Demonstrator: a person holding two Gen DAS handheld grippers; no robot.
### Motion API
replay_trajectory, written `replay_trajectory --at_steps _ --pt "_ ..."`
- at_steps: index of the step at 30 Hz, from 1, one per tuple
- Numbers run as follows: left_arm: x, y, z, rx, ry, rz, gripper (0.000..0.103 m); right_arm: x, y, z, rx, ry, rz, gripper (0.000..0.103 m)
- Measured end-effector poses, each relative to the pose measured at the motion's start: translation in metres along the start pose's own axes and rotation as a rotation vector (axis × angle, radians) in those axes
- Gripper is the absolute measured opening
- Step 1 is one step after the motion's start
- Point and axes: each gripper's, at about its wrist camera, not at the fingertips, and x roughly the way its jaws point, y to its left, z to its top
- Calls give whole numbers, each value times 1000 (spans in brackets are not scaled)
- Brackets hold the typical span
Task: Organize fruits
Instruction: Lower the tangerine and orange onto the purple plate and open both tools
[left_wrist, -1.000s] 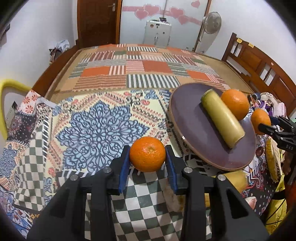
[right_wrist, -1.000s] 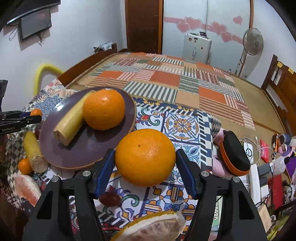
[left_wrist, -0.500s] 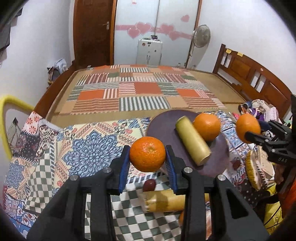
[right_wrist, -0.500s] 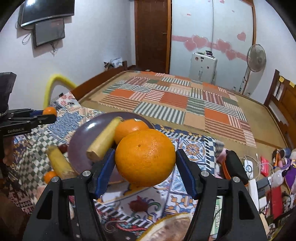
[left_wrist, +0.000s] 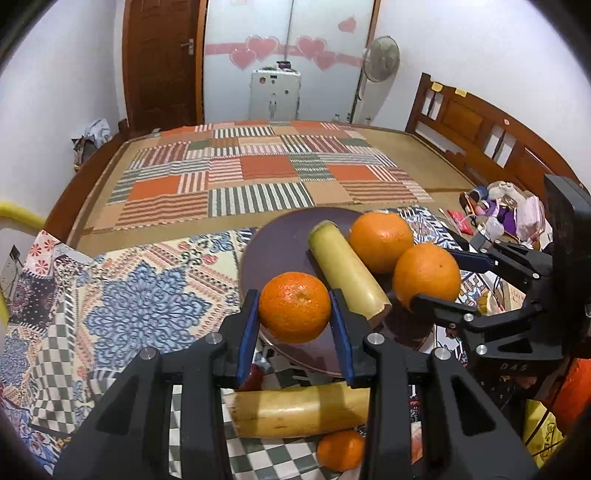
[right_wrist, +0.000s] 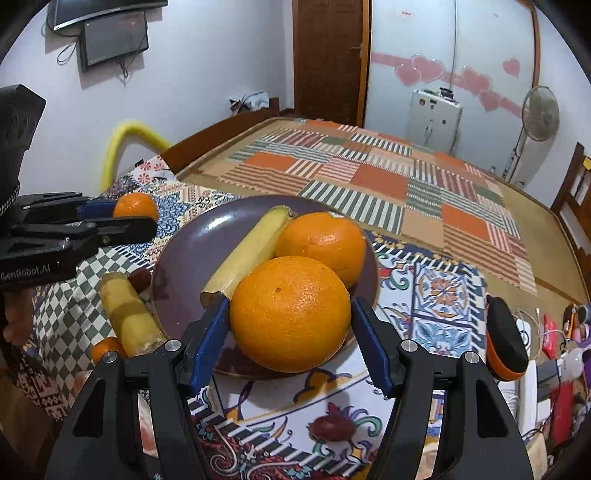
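My left gripper (left_wrist: 294, 312) is shut on a small orange (left_wrist: 294, 306), held over the near edge of the dark purple plate (left_wrist: 280, 247). My right gripper (right_wrist: 290, 325) is shut on a large orange (right_wrist: 290, 314), held over the plate's near rim (right_wrist: 181, 254). The plate holds another orange (right_wrist: 321, 245) and a yellow sugarcane piece (right_wrist: 251, 251). In the left wrist view my right gripper (left_wrist: 434, 275) comes in from the right with its large orange (left_wrist: 426, 277). In the right wrist view my left gripper (right_wrist: 122, 218) with its small orange (right_wrist: 135, 206) is at the left.
A second sugarcane piece (left_wrist: 299, 410) and a small orange (left_wrist: 341, 448) lie on the patterned cloth before the plate. A dark red fruit (right_wrist: 334, 428) lies near my right gripper. A black-and-orange case (right_wrist: 504, 339) and clutter lie at the right. A patchwork bed lies beyond.
Both grippers have moved in over the plate with their oranges. The right gripper's orange is now close beside the orange on the plate.
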Motion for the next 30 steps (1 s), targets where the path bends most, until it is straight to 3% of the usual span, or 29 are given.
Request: replay_trajectory --at_steps 21,30 --pt "49 -12 -2 5 120 -27 37 14 -5 3 3 27 -11 64" --pt "53 -15 -2 17 137 -24 37 14 -1 4 1 28 -20 65"
